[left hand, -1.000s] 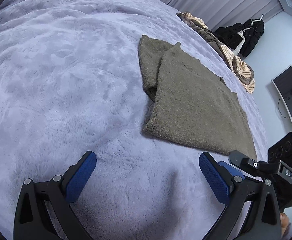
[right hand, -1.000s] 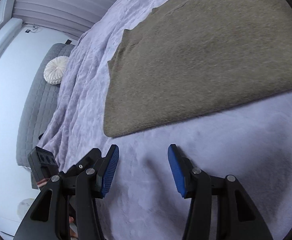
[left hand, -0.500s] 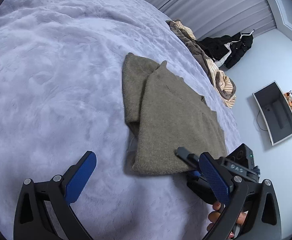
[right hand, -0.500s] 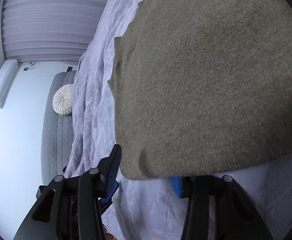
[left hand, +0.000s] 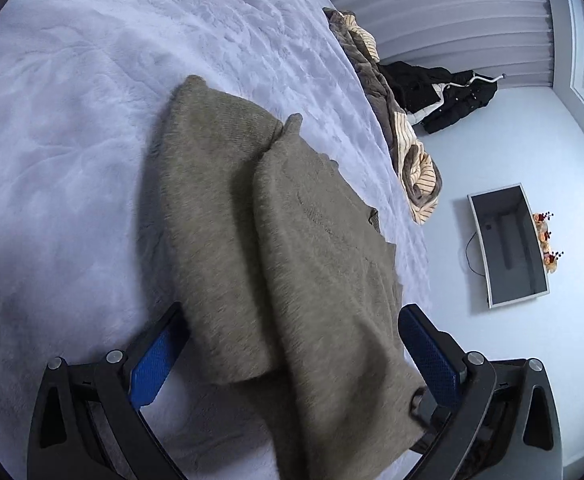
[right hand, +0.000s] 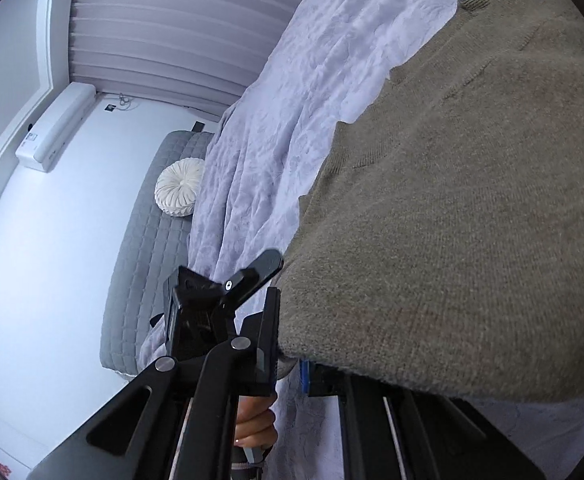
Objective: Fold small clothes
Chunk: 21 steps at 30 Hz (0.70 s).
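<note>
A: Olive knit sweater half-folded on the lilac blanket. Soft, floppy, light, bound to sag.

B: Right gripper just clamped onto the near hem corner. Left gripper wide open, straddling the hem, gripping nothing. Best grabbed at corners.

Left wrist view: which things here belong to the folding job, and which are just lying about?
In the job:
- olive knit sweater, partly folded on the lavender bedspread
- left tool, open around the sweater's near edge
- right tool, shut on the sweater's hem

Lying about:
- striped clothes heap at the bed's far edge
- black jacket
- monitor
</note>
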{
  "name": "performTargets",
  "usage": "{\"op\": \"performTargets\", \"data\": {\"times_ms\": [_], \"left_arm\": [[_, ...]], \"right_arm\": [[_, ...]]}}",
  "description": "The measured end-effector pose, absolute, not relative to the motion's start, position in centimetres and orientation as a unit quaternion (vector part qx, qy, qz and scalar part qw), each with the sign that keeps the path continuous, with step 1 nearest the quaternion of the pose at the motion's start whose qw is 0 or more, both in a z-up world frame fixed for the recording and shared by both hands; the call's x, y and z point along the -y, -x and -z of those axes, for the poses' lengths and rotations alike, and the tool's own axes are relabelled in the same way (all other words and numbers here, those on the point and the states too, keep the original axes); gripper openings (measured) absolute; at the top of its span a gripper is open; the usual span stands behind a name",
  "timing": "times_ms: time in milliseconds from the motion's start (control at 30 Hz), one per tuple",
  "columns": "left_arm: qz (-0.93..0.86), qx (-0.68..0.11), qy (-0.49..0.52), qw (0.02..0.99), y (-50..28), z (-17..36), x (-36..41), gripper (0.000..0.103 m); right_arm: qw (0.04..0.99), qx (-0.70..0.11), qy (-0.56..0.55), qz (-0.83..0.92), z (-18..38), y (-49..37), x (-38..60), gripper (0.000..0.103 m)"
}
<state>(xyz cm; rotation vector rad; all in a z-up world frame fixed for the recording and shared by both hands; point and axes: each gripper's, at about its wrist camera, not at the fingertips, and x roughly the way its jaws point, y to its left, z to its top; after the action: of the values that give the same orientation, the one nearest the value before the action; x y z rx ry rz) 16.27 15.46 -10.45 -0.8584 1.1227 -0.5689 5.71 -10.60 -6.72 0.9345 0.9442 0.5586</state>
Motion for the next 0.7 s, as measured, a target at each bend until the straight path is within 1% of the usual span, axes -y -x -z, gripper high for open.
{"op": "performTargets", "data": {"times_ms": [67,133,233,267,300,367,400,433,467,500,600,667,700], "left_arm": [[0.263,-0.512,0.372,0.728,-16.9,10.2,-14.4,0.103],[0.244,-0.526,0.335,0.743,-17.2,10.2,-13.4,0.103],[0.23,-0.538,0.308,0.75,-17.2,10.7,-13.0,0.102],[0.23,-0.537,0.308,0.751,-17.2,10.8,-13.0,0.101],[0.223,-0.537,0.308,0.753,-17.2,10.9,-13.2,0.096],[0.212,-0.539,0.301,0.757,-17.3,10.9,-13.3,0.087],[0.203,-0.541,0.289,0.763,-17.4,10.8,-13.2,0.073],[0.192,-0.546,0.27,0.77,-17.5,10.8,-13.1,0.052],[0.182,-0.554,0.246,0.774,-17.6,10.8,-12.8,0.041],[0.175,-0.56,0.226,0.778,-17.6,10.8,-12.6,0.027],[0.173,-0.551,0.218,0.787,-17.4,9.9,-12.4,0.019],[0.174,-0.543,0.211,0.794,-17.2,9.0,-12.0,0.019],[0.176,-0.539,0.205,0.798,-17.0,8.3,-11.6,0.018]], "right_arm": [[0.755,-0.445,-0.409,-0.254,7.2,-5.5,9.9,0.008],[0.758,-0.466,-0.382,-0.249,7.9,-5.1,9.1,0.008],[0.75,-0.515,-0.339,-0.239,9.9,-4.0,8.1,0.008],[0.743,-0.53,-0.329,-0.24,10.4,-3.8,7.9,0.01],[0.735,-0.549,-0.317,-0.241,10.8,-3.5,7.9,0.012],[0.727,-0.573,-0.288,-0.245,10.6,-2.7,8.1,0.012],[0.73,-0.573,-0.275,-0.251,9.9,-2.4,8.5,0.012],[0.737,-0.567,-0.263,-0.256,9.0,-2.1,9.0,0.012],[0.749,-0.554,-0.252,-0.26,7.9,-1.9,9.7,0.012],[0.767,-0.536,-0.241,-0.256,6.6,-1.9,10.6,0.012],[0.83,-0.48,-0.209,-0.194,3.6,-2.8,13.8,0.012],[0.849,-0.471,-0.192,-0.145,3.3,-4.9,15.5,0.012],[0.851,-0.472,-0.19,-0.13,3.8,-5.8,16.1,0.009]]}}
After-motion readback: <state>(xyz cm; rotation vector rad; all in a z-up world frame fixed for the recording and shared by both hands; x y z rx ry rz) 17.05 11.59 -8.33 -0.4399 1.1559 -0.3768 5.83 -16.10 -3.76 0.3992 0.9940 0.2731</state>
